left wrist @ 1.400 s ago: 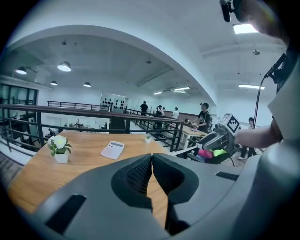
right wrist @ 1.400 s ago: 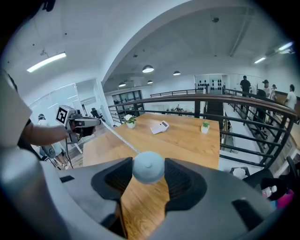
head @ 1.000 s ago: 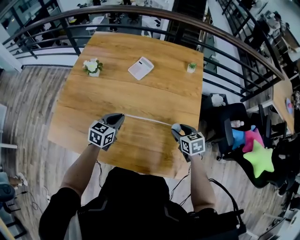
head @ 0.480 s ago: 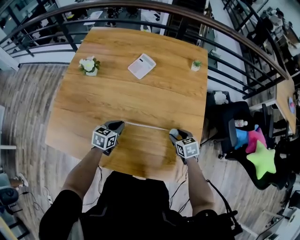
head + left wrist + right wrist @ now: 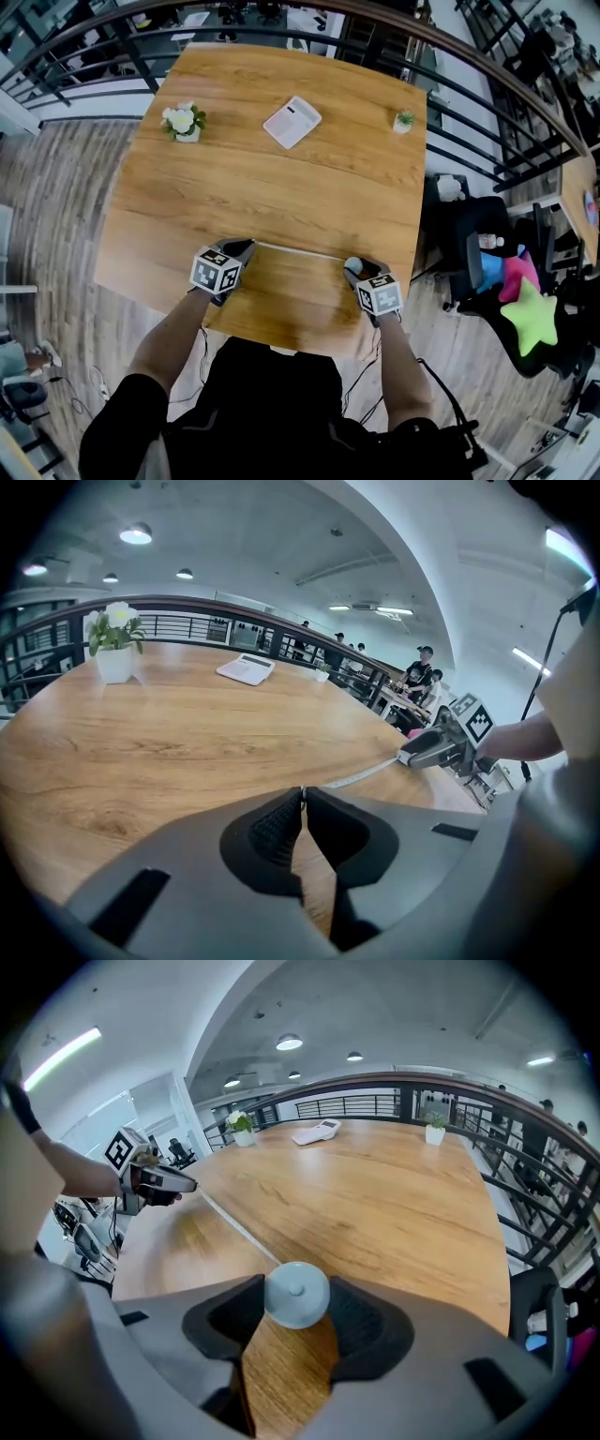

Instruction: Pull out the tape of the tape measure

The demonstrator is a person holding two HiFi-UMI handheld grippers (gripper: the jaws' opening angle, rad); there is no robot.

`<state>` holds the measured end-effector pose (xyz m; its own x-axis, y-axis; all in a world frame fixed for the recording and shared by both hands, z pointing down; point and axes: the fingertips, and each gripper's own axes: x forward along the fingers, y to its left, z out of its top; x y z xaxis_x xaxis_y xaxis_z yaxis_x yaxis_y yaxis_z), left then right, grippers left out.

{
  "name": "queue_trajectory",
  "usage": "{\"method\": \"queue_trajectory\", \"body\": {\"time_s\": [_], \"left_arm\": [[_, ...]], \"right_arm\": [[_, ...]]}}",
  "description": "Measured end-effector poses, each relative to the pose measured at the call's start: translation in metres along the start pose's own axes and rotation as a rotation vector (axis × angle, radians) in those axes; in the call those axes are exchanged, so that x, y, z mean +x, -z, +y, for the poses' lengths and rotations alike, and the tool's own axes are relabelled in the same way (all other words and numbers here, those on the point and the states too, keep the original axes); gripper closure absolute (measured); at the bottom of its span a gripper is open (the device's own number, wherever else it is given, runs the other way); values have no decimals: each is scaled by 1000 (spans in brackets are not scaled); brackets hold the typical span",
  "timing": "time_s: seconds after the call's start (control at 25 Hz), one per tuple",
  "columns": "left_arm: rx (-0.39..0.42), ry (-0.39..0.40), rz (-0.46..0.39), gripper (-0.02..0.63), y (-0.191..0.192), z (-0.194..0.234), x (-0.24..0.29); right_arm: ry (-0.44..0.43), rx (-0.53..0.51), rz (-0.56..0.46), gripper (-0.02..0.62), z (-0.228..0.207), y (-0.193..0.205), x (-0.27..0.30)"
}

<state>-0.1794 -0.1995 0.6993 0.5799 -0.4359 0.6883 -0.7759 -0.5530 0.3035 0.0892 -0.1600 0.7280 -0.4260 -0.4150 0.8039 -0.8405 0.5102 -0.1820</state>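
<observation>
A thin pale tape (image 5: 298, 251) is stretched over the near part of the wooden table (image 5: 281, 187) between my two grippers. My left gripper (image 5: 246, 246) is shut on the tape's end; in the left gripper view the jaws (image 5: 302, 794) pinch it and the tape (image 5: 361, 774) runs off to the right gripper (image 5: 439, 750). My right gripper (image 5: 353, 269) is shut on the round white tape measure case (image 5: 296, 1295), which sits between its pads. From the case the tape (image 5: 239, 1225) leads away to the left gripper (image 5: 157, 1182).
At the table's far side stand a white flower pot (image 5: 183, 120), a white calculator (image 5: 292, 122) and a small green plant (image 5: 404, 120). A dark railing (image 5: 487, 89) curves round the table. A chair with a green star cushion (image 5: 528, 317) is to the right.
The head view has shifted slightly. Both grippers keep their holds and the tape stays stretched between them at about the same length.
</observation>
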Motion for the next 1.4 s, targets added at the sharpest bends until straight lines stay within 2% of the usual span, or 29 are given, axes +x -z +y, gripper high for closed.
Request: {"method": "queue_trajectory", "body": {"time_s": [0.4,0.48,0.56,0.8,0.92,1.08,1.2,1.28,1.4], "left_arm": [[-22,-91,17,571,13,20,-8],[-40,-102,6,571,14,21,-14],[-46,-110,-10,571,12,21,-22],[-56,-144,-124,571,-19,18,-62],[-41,-136,-212,571,-48,6,-82],[-9,-137,-349,571,-93,-21,-115],[37,-142,-446,571,-131,-43,-141],[63,-122,-487,571,-151,-61,-153],[101,-78,-556,571,-180,-91,-174]], "right_arm": [[27,-23,22,373,0,4,4],[21,-34,32,338,4,5,4],[19,-38,31,298,6,5,0],[28,-26,-40,295,12,-19,-41],[25,-32,-113,301,16,-41,-72],[0,10,-280,329,25,-79,-128],[-9,41,-420,376,29,-109,-174],[4,46,-495,402,30,-125,-203],[32,37,-606,477,31,-150,-247]]}}
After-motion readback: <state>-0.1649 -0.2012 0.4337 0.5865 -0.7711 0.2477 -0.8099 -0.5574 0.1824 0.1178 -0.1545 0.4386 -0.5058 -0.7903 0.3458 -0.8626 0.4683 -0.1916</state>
